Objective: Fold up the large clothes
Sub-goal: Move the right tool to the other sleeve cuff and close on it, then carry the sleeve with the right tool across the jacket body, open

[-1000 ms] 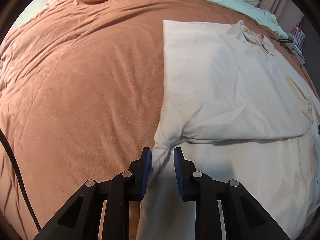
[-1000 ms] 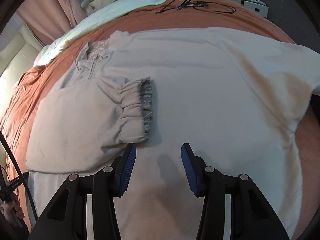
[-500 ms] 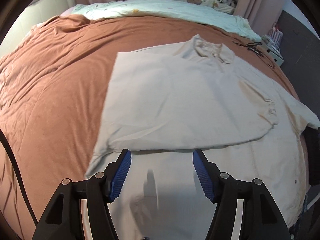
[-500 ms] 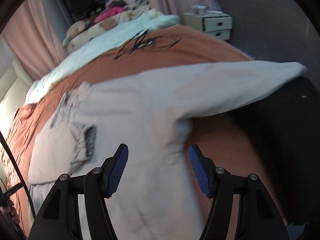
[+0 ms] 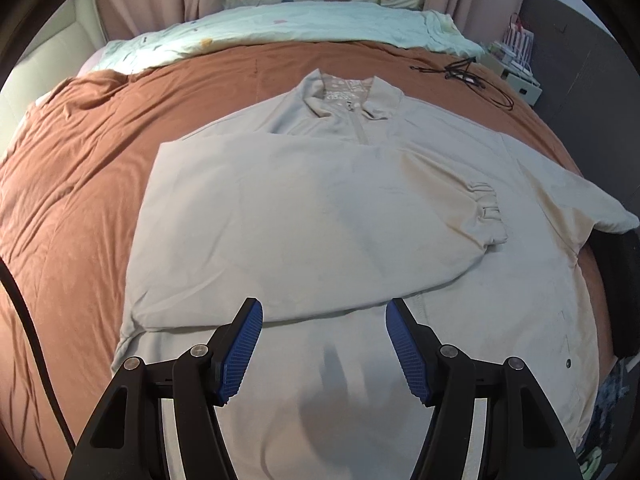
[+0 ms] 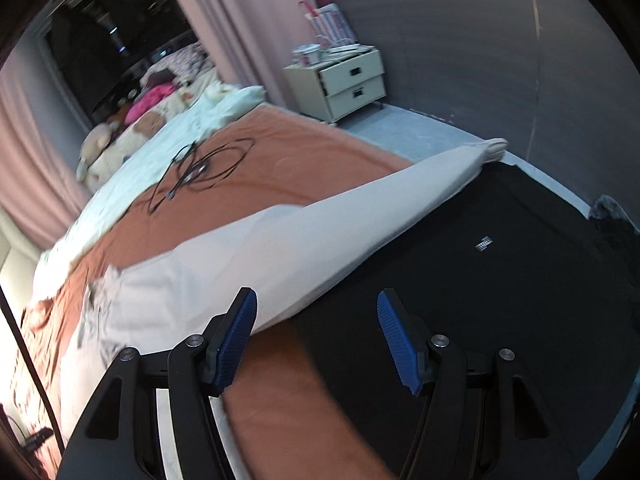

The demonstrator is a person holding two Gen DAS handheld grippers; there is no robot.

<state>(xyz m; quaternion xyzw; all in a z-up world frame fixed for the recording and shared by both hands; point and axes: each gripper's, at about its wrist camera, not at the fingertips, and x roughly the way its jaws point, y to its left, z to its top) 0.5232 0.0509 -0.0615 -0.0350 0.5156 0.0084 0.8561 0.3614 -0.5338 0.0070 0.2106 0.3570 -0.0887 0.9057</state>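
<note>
Both grippers have let go of the cloth and pulled back since a second ago: then the left gripper (image 5: pixel 324 344) was pinching the fold at the near left corner, and now it hangs above the lower part of the sweatshirt (image 5: pixel 304 216) with its jaws standing wide and nothing between them. The right gripper (image 6: pixel 316 336) has swung away to the right side; its jaws are also wide apart and empty, and they look at the edge of the bed.

The sweatshirt lies flat on the brown bedcover (image 5: pixel 80 184), collar (image 5: pixel 348 100) to the far side. Its left sleeve is already folded across the chest, with the elastic cuff (image 5: pixel 488 216) resting near the right side of the body. The right sleeve (image 6: pixel 320 224) is not yet folded; it stretches out over the edge of the bed and lies partly on a black cloth (image 6: pixel 500 280).

I judge the fabric is soft, rather thick and not slippery, light enough for one gripper but so limp that it will sag and wrinkle if lifted at one point only. A good place to take hold is the cuff at the sleeve's end (image 6: pixel 490 150), where the gathered cloth is firm, and perhaps also the sleeve near the shoulder, so it can be carried over evenly.
</note>
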